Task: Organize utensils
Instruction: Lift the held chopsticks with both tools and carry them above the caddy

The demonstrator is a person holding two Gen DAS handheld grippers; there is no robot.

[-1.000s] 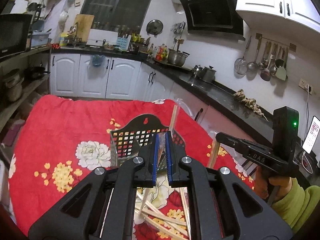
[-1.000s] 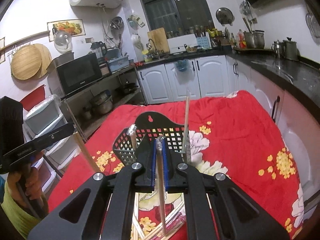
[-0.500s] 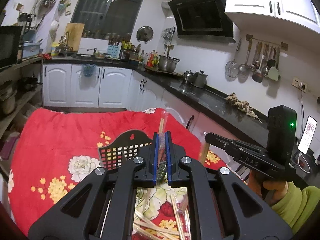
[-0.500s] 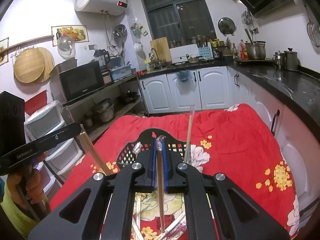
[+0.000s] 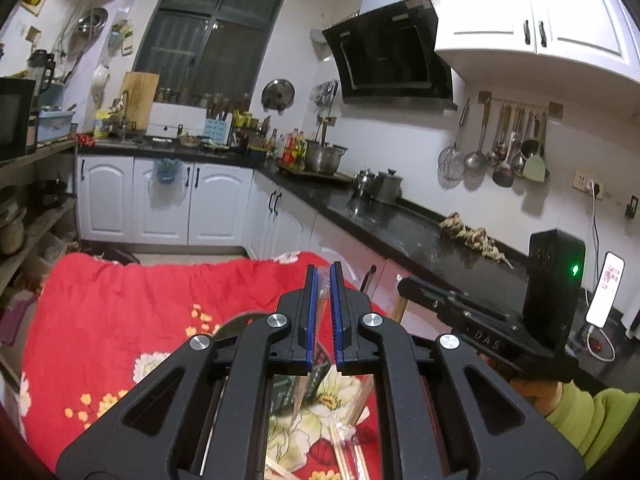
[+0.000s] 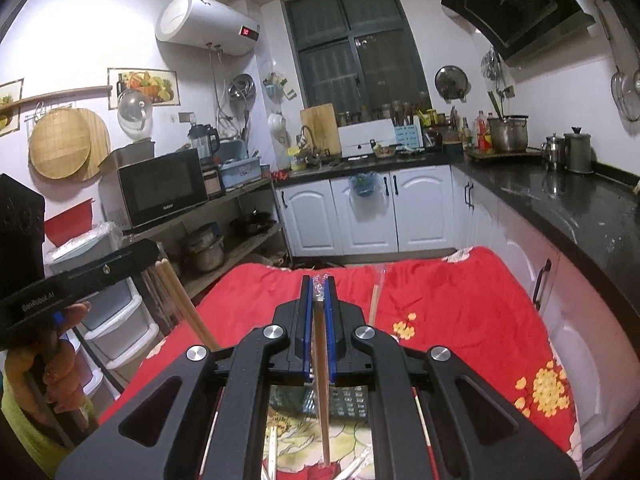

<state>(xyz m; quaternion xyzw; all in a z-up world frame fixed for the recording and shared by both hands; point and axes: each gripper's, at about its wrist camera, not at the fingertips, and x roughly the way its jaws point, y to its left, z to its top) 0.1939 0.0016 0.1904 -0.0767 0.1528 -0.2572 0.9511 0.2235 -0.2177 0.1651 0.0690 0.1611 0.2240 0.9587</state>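
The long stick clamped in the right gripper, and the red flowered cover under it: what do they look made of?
The long tan stick looks like matte wood or bamboo, sleeved in clear plastic film that crinkles shiny above the right gripper. The red flowered cover looks like soft matte fabric, going by its folds and printed blossoms.

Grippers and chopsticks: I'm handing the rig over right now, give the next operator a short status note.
Left gripper: shut on wrapped chopsticks, held above the red floral tablecloth.
Right gripper: shut on a second wrapped pair, also held up.
The black mesh basket sits below the grippers; loose chopsticks lie in front of it.
Done: both pairs picked up.
Left: probably drop them in the basket, then gather the loose ones.
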